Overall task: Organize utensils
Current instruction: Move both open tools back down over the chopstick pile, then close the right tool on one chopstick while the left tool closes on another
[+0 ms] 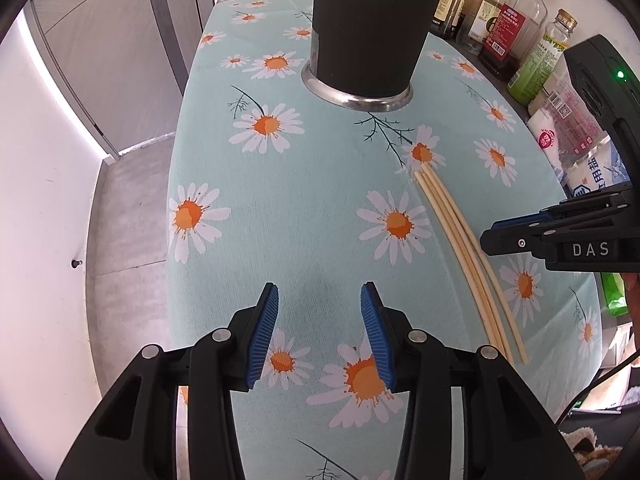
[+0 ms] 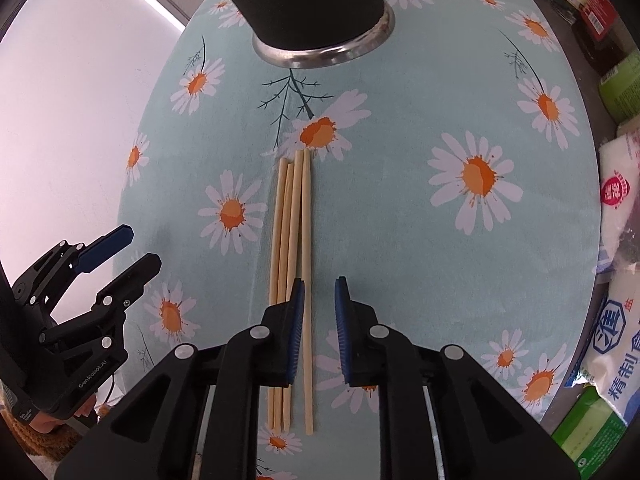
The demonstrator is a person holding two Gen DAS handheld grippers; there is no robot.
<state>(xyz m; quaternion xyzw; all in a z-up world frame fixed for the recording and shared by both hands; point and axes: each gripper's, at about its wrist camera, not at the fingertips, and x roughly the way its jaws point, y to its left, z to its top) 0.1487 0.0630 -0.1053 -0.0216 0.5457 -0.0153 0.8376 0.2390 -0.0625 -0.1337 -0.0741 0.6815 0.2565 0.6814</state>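
Several pale wooden chopsticks [image 2: 291, 240] lie side by side on the daisy-print tablecloth [image 2: 400, 240], pointing at a tall black holder with a steel base [image 2: 320, 12]. My right gripper [image 2: 319, 300] is open just above their near ends; the rightmost chopstick runs between its jaws, the others lie under and left of the left finger. My left gripper [image 1: 319, 300] is open and empty over bare cloth, left of the chopsticks [image 1: 468, 252]. The holder [image 1: 368, 40] stands ahead of it. The right gripper also shows in the left wrist view [image 1: 504, 234], and the left gripper in the right wrist view [image 2: 132, 252].
Bottles of sauce and oil [image 1: 504, 24] and bags of salt and sugar [image 2: 624, 240] line the right side beside the table. The table edge [image 1: 176, 160] drops to a grey floor and a door on the left.
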